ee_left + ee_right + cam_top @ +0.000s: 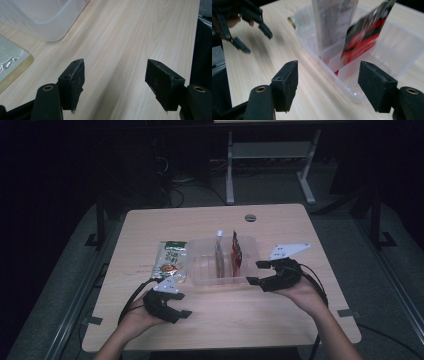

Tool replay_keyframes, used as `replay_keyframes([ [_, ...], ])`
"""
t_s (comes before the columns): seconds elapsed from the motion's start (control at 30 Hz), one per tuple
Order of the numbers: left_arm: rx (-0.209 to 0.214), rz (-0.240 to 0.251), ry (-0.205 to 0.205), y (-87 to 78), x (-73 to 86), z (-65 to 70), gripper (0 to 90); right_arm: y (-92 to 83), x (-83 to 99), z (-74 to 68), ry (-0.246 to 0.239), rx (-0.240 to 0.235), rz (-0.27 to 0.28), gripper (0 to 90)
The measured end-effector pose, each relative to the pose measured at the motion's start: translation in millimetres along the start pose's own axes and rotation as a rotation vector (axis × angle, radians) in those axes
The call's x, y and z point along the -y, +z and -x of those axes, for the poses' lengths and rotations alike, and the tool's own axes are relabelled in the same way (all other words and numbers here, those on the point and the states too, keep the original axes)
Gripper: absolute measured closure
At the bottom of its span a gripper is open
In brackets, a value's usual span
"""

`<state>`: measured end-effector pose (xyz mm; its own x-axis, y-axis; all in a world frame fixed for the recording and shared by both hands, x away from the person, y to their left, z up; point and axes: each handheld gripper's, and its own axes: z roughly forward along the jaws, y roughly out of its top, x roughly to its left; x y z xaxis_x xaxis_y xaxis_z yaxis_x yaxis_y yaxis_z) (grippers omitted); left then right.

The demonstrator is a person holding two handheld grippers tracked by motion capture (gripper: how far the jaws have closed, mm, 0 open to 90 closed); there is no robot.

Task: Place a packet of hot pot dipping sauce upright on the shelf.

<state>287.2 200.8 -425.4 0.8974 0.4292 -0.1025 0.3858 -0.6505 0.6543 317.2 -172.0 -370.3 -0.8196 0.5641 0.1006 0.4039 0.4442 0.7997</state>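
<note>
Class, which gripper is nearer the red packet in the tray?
Right. The right gripper sits open just beside the red packet; the left gripper is farther, toward the table's near edge.

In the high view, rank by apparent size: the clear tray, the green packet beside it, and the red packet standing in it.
Largest to smallest:
1. Clear tray, plainly the widest.
2. Green packet, lying flat left of the tray.
3. Red packet, but it stands edge-on to the camera in a slot, so its true size may rival the green one.
</note>
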Motion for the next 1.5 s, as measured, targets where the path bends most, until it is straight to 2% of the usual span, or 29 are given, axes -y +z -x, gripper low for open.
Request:
replay_keyframes([
  [0.1, -0.002, 0.006, -0.010, -0.6, 0.2, 0.4, 31.7, 1.1, 9.6, -3.1, 0.001, -0.005, -0.006, 30.8],
  [0.27, -0.009, -0.013, 0.001, -2.9, 0.8, -3.5, 31.9, 4.1, 26.6, -9.6, 0.009, -0.012, -0.009, 29.4],
  [0.3, -0.008, -0.001, -0.018, -2.4, 1.3, -2.8, 31.9, 4.9, 30.0, -10.4, 0.009, -0.009, -0.012, 29.2],
  [0.33, -0.009, -0.011, -0.004, -3.6, 1.6, -4.1, 32.0, 5.9, 33.6, -12.1, 0.022, -0.008, -0.005, 29.1],
  [0.4, -0.010, -0.006, -0.021, -4.9, 2.6, -4.9, 32.4, 6.9, 41.0, -14.8, 0.031, -0.011, -0.012, 29.1],
  [0.43, -0.013, -0.017, -0.003, -6.2, 2.7, -6.7, 33.5, 7.3, 46.0, -16.3, 0.032, -0.012, -0.017, 29.1],
  [0.7, -0.077, -0.003, -0.069, -14.0, 4.1, -17.2, 35.4, 6.8, 73.0, -25.7, 0.067, -0.021, -0.070, 29.3],
  [0.73, -0.084, 0.002, -0.082, -15.0, 4.4, -19.9, 36.2, 7.2, 74.4, -26.9, 0.070, -0.017, -0.078, 29.3],
  [0.8, -0.096, -0.010, -0.081, -16.7, 4.2, -25.2, 37.8, 9.3, 75.9, -27.9, 0.064, -0.024, -0.093, 29.3],
  [0.97, -0.149, -0.008, -0.134, -17.8, 1.9, -42.6, 40.9, 10.8, 73.8, -28.5, 0.058, -0.022, -0.083, 29.3],
  [1.0, -0.155, -0.006, -0.141, -17.9, 1.3, -45.6, 43.5, 10.3, 73.6, -28.9, 0.070, -0.022, -0.086, 29.3],
  [1.17, -0.194, 0.000, -0.177, -17.2, -2.8, -66.4, 57.6, 10.3, 74.3, -27.4, 0.069, -0.022, -0.083, 29.4],
  [1.27, -0.213, 0.001, -0.186, -14.3, -7.3, -77.0, 69.8, 11.1, 74.7, -27.3, 0.067, -0.025, -0.088, 29.3],
  [1.33, -0.224, -0.019, -0.175, -11.0, -11.2, -84.2, 78.6, 11.8, 75.0, -27.1, 0.064, -0.024, -0.089, 29.5],
  [1.43, -0.243, -0.030, -0.183, -4.3, -16.3, -94.6, 89.5, 11.4, 75.0, -26.7, 0.067, -0.025, -0.090, 29.5],
  [1.5, -0.252, -0.053, -0.184, 1.5, -19.2, -101.9, 89.8, 11.0, 75.2, -26.5, 0.069, -0.022, -0.091, 29.8],
])
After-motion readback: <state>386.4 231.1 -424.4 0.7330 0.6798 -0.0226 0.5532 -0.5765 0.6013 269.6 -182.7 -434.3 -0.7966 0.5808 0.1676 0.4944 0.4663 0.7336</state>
